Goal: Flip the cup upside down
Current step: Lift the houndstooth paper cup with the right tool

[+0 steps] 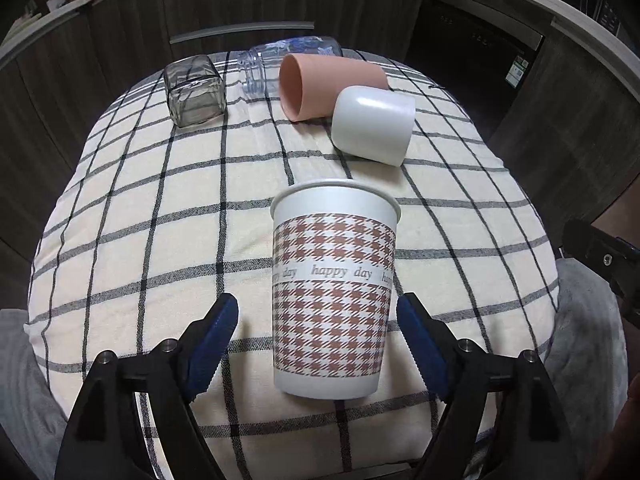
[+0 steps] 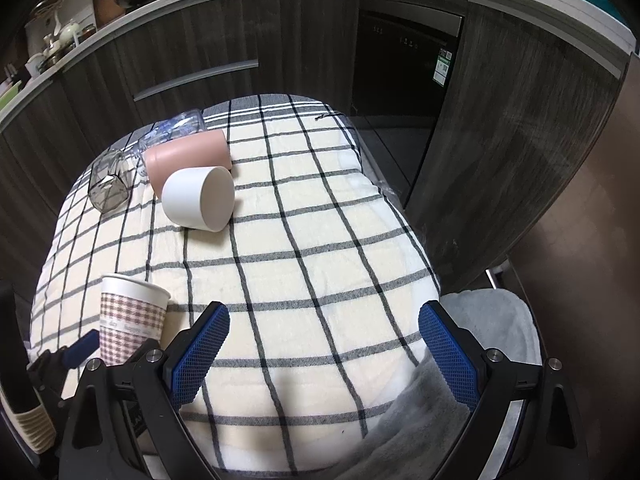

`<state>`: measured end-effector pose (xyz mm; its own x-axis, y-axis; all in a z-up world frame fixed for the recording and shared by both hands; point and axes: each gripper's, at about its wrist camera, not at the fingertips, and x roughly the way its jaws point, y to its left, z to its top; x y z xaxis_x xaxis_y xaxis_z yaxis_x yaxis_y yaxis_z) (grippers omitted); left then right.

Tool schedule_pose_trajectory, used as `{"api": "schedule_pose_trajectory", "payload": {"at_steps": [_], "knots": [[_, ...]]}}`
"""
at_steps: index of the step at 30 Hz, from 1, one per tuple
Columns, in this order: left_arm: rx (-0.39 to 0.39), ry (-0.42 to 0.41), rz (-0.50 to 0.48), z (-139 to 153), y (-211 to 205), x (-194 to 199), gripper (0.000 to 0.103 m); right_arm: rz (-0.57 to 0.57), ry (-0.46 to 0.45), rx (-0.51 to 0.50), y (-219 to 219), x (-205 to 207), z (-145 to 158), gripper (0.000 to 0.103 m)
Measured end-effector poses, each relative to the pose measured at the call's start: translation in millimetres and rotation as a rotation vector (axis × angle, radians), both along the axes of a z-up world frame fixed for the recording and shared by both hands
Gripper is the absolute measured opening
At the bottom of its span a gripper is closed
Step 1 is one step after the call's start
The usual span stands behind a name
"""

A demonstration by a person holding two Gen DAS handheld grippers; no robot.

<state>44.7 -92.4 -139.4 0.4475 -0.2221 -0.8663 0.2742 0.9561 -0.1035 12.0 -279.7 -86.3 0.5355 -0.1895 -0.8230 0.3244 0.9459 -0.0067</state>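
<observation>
A paper cup with a brown houndstooth pattern and the words "happy day" stands upright, mouth up, on the checked cloth. My left gripper is open, with one blue pad on each side of the cup's lower half and a gap on both sides. The cup also shows in the right wrist view at the lower left. My right gripper is open and empty over the cloth, to the right of the cup.
A white cup, a pink cup, a clear plastic bottle and a square glass lie on their sides at the far end. Dark cabinets stand behind. A grey blanket lies at the near right.
</observation>
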Motion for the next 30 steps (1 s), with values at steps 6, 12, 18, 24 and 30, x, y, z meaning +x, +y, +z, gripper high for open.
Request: {"api": "schedule_pose_trajectory", "payload": {"at_steps": [6, 12, 18, 24, 30], "knots": [[-0.022, -0.019, -0.015, 22, 8, -14, 0.086, -0.002, -0.037, -0.002, 5, -7, 13, 0.096], [0.001, -0.145, 0.003, 63, 37, -42, 0.093, 0.007, -0.159, 0.033, 19, -19, 33, 0.096], [0.05, -0.292, 0.157, 89, 92, -62, 0.101, 0.088, -0.217, 0.042, 69, -11, 36, 0.096], [0.039, -0.307, 0.306, 89, 147, -69, 0.101, 0.17, -0.172, 0.056, 121, 3, 20, 0.096], [0.021, -0.34, 0.416, 82, 178, -73, 0.101, 0.177, -0.173, 0.01, 152, 9, 1, 0.096]]}}
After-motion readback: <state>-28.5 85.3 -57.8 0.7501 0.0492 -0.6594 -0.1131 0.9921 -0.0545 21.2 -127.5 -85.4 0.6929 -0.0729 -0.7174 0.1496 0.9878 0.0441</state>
